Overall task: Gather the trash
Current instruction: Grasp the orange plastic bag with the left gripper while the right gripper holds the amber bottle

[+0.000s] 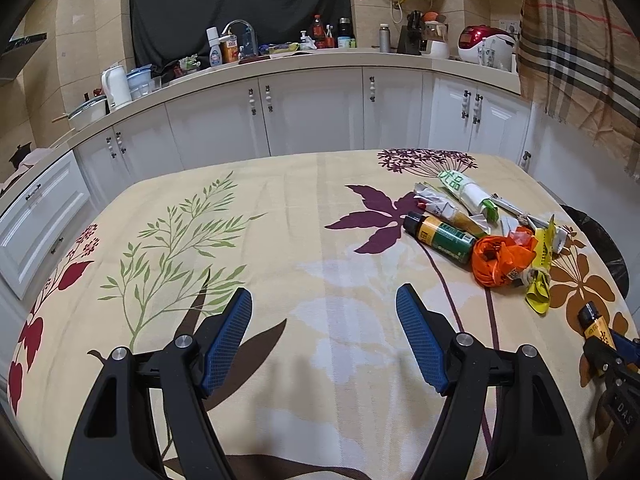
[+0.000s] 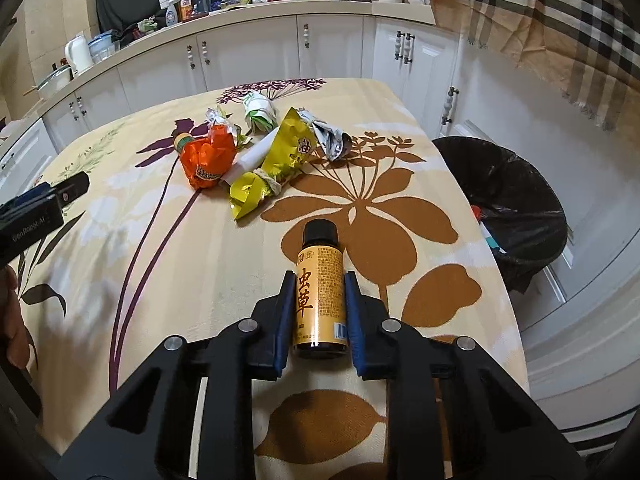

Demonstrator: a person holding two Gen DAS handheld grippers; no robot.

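Right tool (image 2: 318,280) clamped on small amber bottle (image 2: 320,292) low over desk (image 2: 160,280), left tool (image 1: 324,300) wide open and empty; bin (image 2: 516,216) beside desk holds a few scraps, heap of wrappers (image 2: 248,156) remains uncollected.

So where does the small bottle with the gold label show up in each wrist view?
Left wrist view: the small bottle sits at the far right edge, partly hidden by the right gripper.
Right wrist view: low in the centre, between that gripper's blue fingers, which press its sides.
Shared landmark: the orange bag in the trash pile on the table.
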